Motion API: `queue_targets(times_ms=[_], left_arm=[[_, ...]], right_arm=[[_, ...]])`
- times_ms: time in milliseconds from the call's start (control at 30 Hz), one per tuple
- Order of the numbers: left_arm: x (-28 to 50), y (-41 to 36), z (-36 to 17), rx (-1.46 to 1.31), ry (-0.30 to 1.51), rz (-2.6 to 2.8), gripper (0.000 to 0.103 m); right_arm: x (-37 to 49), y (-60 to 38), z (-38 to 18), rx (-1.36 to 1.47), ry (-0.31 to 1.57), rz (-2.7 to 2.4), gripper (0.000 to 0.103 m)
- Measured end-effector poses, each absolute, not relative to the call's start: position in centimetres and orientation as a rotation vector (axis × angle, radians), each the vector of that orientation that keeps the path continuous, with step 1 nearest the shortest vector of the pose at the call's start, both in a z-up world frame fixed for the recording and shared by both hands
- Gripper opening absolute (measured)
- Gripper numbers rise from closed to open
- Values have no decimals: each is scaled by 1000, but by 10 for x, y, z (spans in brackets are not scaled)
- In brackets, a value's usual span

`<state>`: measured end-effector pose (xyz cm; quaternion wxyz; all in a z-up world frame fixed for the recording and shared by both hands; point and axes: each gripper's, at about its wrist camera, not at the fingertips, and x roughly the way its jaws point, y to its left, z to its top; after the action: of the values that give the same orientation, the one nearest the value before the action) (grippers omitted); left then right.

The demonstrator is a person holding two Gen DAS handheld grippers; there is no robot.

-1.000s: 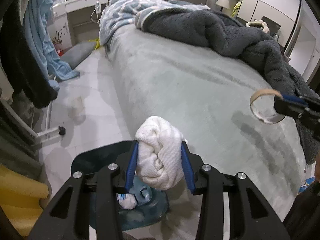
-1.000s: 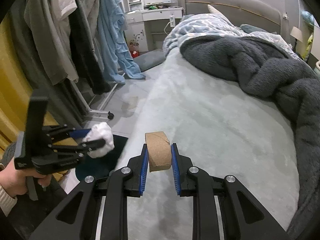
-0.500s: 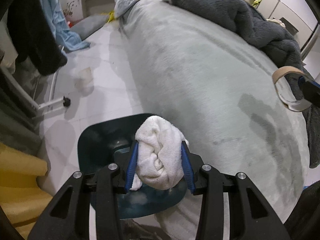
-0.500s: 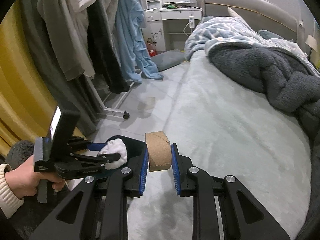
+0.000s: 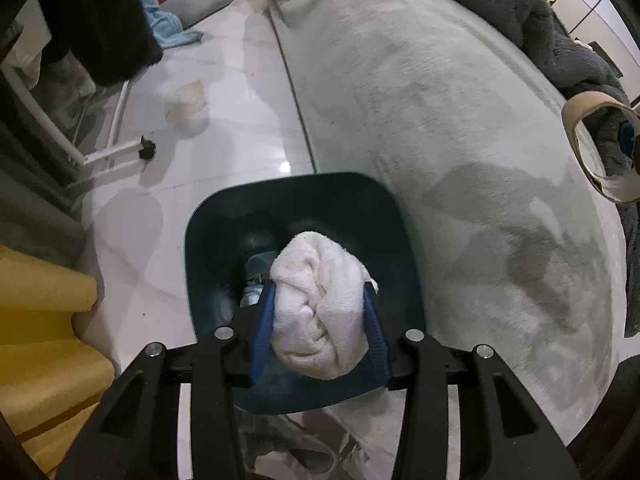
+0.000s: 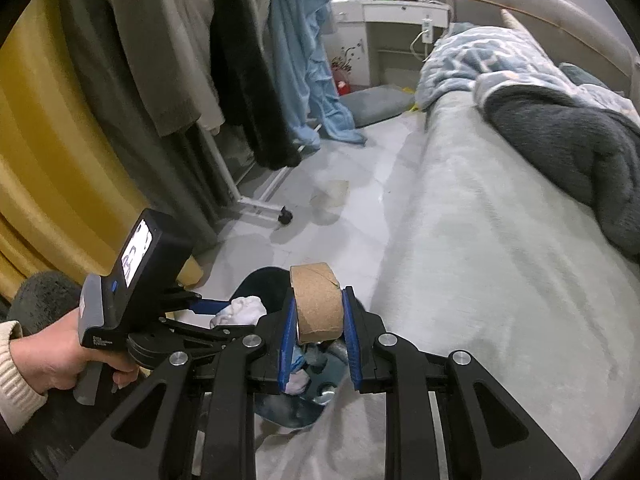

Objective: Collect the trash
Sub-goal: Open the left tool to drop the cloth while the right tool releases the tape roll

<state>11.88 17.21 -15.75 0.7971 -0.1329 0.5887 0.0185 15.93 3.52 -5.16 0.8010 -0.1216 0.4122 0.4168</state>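
My left gripper (image 5: 320,308) is shut on a crumpled white tissue wad (image 5: 320,304) and holds it right above the open dark teal trash bin (image 5: 224,216) on the floor by the bed. The bin holds some trash. My right gripper (image 6: 316,316) is shut on a brown cardboard tape roll core (image 6: 318,304), held over the bin's edge (image 6: 260,276) beside the bed. The roll also shows at the right edge of the left wrist view (image 5: 588,144). The left gripper with the tissue (image 6: 240,308) shows in the right wrist view.
The grey-green bed (image 5: 440,120) runs along the right, with a dark grey blanket (image 6: 568,140) on it. A clothes rack (image 6: 256,200) with hanging clothes and a yellow curtain (image 6: 48,140) stand to the left. The white tile floor (image 5: 224,92) lies between.
Both grippers have moved left and down from over the bed toward the bin. The tissue now hangs over the bin's opening, and the roll has come to the bin's edge.
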Motion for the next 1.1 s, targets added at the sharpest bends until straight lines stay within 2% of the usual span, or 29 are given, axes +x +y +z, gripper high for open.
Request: queue_targets(times_ms=[133, 233, 300, 333, 700, 1100], left_arm=[[114, 185, -163, -308, 1280, 50, 51], [111, 194, -161, -319, 1275, 53, 61], [108, 197, -159, -322, 1266, 47, 72], [106, 197, -157, -315, 1260, 44, 73], [96, 210, -129, -284, 1158, 52, 78], [86, 221, -69, -320, 889, 32, 76]], right_arm=[[161, 53, -70, -303, 915, 905, 22], [164, 65, -85, -333, 942, 906, 22], [166, 73, -96, -350, 963, 905, 22], [167, 76, -100, -357, 972, 904, 22], [168, 104, -138, -414, 1067, 880, 22], [169, 114, -169, -462, 1147, 838, 23]])
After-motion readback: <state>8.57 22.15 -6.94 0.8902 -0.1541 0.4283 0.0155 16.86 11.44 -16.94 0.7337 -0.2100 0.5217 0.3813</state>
